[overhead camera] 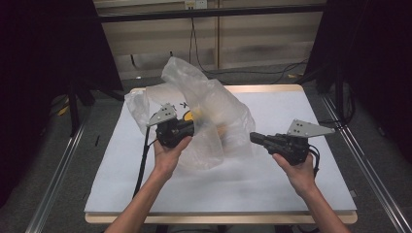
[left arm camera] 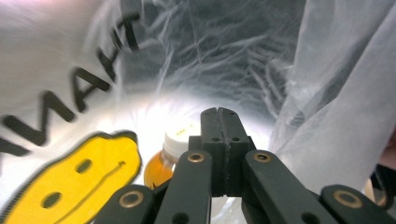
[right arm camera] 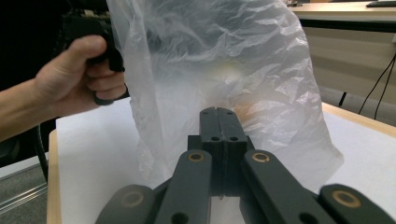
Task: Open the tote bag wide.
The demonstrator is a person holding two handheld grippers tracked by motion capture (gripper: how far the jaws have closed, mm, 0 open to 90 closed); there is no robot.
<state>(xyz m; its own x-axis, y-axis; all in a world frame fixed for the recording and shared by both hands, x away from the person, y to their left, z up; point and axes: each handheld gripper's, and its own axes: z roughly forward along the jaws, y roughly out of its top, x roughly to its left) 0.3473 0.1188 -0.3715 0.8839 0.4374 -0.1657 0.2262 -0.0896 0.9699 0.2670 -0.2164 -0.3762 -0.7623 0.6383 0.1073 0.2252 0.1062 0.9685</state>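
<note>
A white-topped table [overhead camera: 291,179] with a pale wooden edge is seen from the high view, set on a grey floor between dark curtains. Toward its far left part, a large, crumpled, translucent plastic bag [overhead camera: 214,111] is stood up loosely on the table top; black lettering and a yellow smiley face [left arm camera: 70,182] are printed on its film, as seen in the left gripper view. The left gripper [overhead camera: 192,128] is pushed into the bag from the left side, with its two black jaws pressed flat together and nothing caught between them. The right gripper [overhead camera: 252,138] is held just beside the bag's right flank, pointed at it, its jaws likewise closed on each other and empty. Inside the bag, a small bottle [left arm camera: 161,165] of amber liquid with a white cap is found just to the left of the left gripper's closed jaws.
</note>
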